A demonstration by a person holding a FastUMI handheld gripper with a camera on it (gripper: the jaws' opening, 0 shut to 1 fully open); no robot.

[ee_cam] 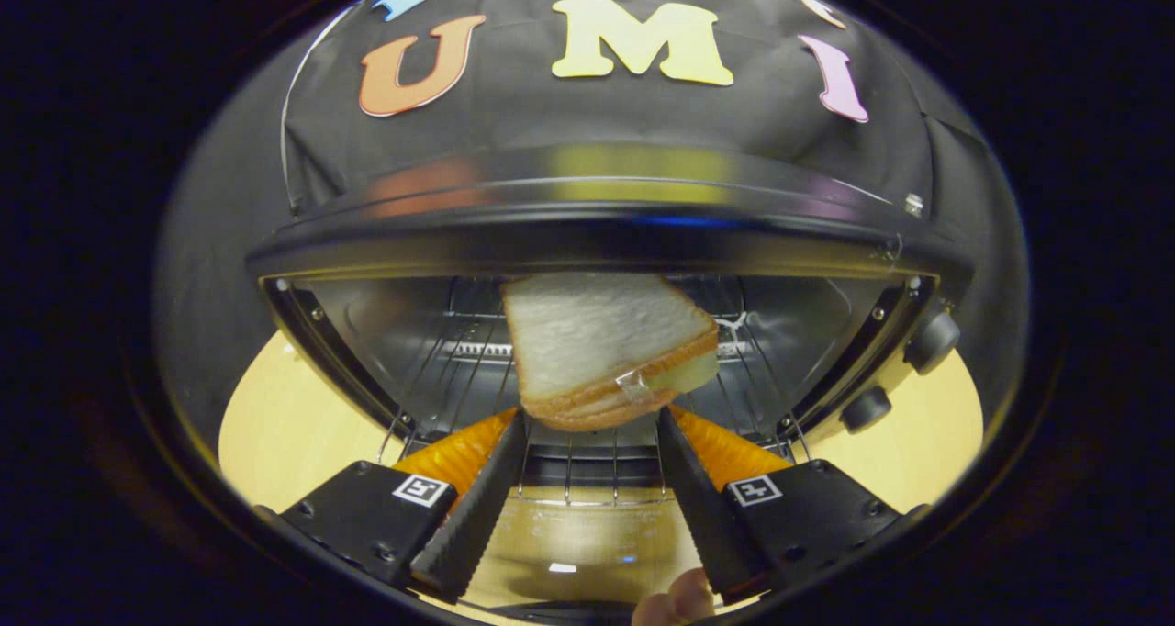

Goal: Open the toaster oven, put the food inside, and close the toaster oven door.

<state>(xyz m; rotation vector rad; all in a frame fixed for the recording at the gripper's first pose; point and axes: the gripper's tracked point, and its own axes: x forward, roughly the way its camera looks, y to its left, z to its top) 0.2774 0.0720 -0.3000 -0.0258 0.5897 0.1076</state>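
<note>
A sandwich (597,341) of white bread with a tan filling hangs tilted in the mouth of the toaster oven (587,227). My gripper (592,417) is shut on its lower edge, one fingertip pressing each side. The oven door (560,548) lies folded down flat beneath the fingers, its glass reflecting light. Just under and beyond the sandwich a wire rack (569,465) spans the shiny metal cavity. The sandwich floats above the rack's front edge, not resting on it.
Two dark knobs (932,341) (866,408) sit on the oven's right front panel. The oven stands on a light wooden table (275,424). A person's fingertips (675,603) show below the right finger. Black cloth hangs behind the oven.
</note>
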